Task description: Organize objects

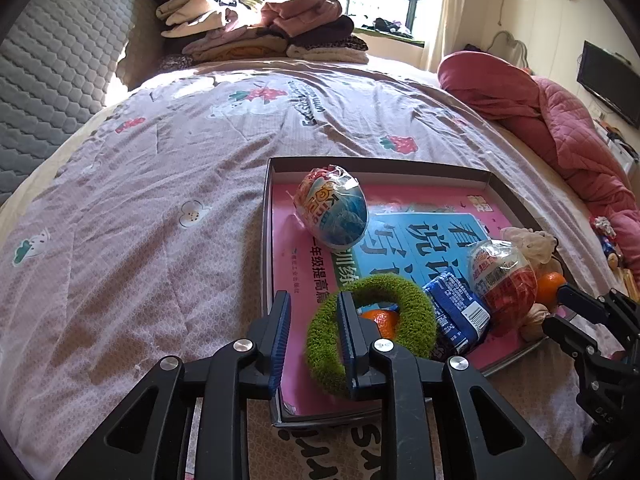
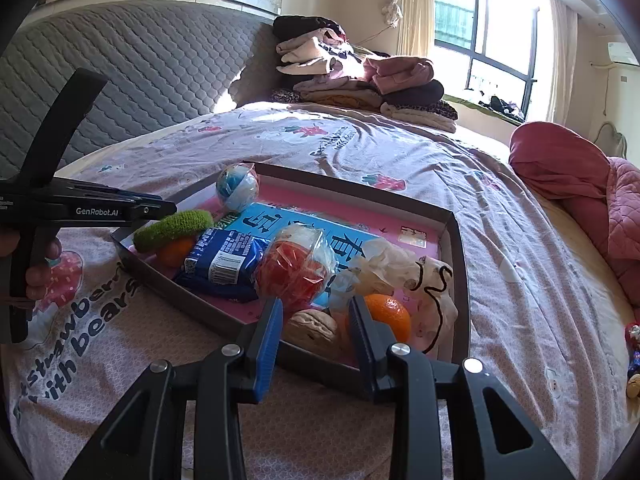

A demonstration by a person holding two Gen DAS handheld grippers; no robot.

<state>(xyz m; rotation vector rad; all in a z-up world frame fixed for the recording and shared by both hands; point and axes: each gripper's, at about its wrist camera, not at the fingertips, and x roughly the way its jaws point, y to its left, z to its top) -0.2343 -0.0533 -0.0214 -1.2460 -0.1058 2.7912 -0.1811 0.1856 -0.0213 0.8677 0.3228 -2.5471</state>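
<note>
Sunlit bedroom (image 1: 200, 200), grey headboard (image 2: 140, 80)

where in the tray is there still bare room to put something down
Free: the far strip of the tray between the blue egg and the far right corner. Crowded: the near end, with green ring, blue packet, red egg.

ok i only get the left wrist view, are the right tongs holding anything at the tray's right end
observer: no, the right tongs stand open with nothing pinched; a walnut lies in the tray just past the gap
operator: and the green ring by my tongs, flat or tilted
observer: tilted, seen side-on the green ring rests up on a mandarin in the tray's corner
</note>
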